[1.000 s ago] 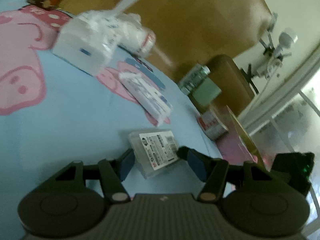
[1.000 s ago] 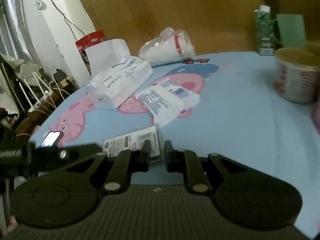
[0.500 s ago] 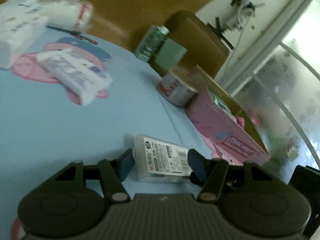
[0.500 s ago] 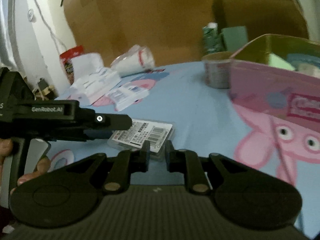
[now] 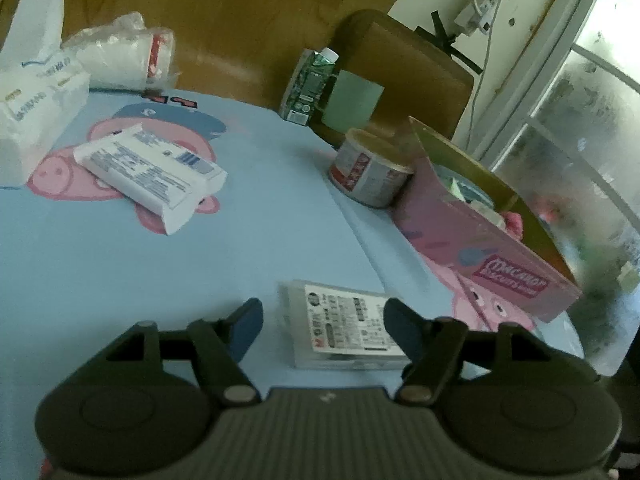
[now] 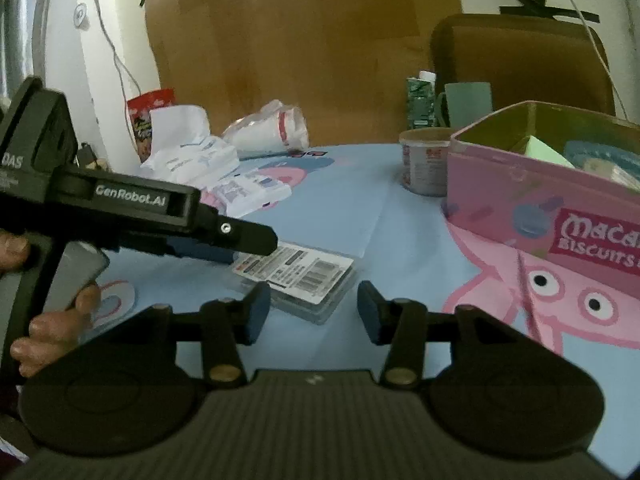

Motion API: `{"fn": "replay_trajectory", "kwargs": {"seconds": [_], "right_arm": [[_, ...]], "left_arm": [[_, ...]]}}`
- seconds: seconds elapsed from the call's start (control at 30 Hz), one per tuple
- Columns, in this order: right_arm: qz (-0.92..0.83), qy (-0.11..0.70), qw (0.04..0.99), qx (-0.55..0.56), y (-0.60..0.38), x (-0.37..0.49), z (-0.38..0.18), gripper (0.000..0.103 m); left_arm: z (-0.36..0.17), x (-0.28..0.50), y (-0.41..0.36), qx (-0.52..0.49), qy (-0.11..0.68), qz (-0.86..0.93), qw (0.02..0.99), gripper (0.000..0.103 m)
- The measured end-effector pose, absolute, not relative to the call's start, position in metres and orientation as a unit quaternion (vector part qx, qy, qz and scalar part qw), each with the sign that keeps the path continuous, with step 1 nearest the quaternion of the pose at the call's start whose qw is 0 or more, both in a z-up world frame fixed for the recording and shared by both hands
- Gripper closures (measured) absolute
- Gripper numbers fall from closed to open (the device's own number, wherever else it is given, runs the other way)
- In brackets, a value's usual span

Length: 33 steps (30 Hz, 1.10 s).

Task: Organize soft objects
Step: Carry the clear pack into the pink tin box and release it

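Both tongs, left (image 5: pixel 322 320) and right (image 6: pixel 308 310), have just been opening and hold nothing. The flat clear plastic packet (image 5: pixel 344 326) lies on the blue worktop (image 5: pixel 120 280), with the pink cardboard box (image 5: pixel 496 256) at two o'clock. A quick grab may make it slide away.

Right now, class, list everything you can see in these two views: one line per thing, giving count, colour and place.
Clear packet: one, see-through with white label, flat on the cloth between the left gripper's jaws.
Wipes pack: one, white, mid-cloth.
Tissue pack: one, white, far left.
Plastic bag: one, white, cloth's far edge.
Tub: one, grey and red, beside the box.
Box: one, pink, open, right side.
Carton: one, green, behind the tub.
Tablecloth: one, light blue.
Left gripper: black, jaws just opening.
Right gripper: black, jaws just opening.
Hand: holding the left gripper's handle.
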State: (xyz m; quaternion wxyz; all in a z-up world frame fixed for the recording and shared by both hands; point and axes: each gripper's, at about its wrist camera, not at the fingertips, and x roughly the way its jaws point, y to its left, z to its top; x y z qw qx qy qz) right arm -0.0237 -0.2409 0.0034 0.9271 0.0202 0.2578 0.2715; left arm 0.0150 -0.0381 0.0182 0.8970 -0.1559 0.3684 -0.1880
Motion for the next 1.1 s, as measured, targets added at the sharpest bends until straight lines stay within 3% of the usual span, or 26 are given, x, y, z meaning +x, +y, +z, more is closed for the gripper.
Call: {"fn": "replay_trajectory", "kwargs": {"seconds": [1.1], "right_arm": [[0.253, 0.266, 0.929, -0.042, -0.217, -0.014, -0.003, 0.048]], "left_arm": [[0.016, 0.009, -0.042, -0.130, 0.355, -0.191, 0.906, 0.029]]}}
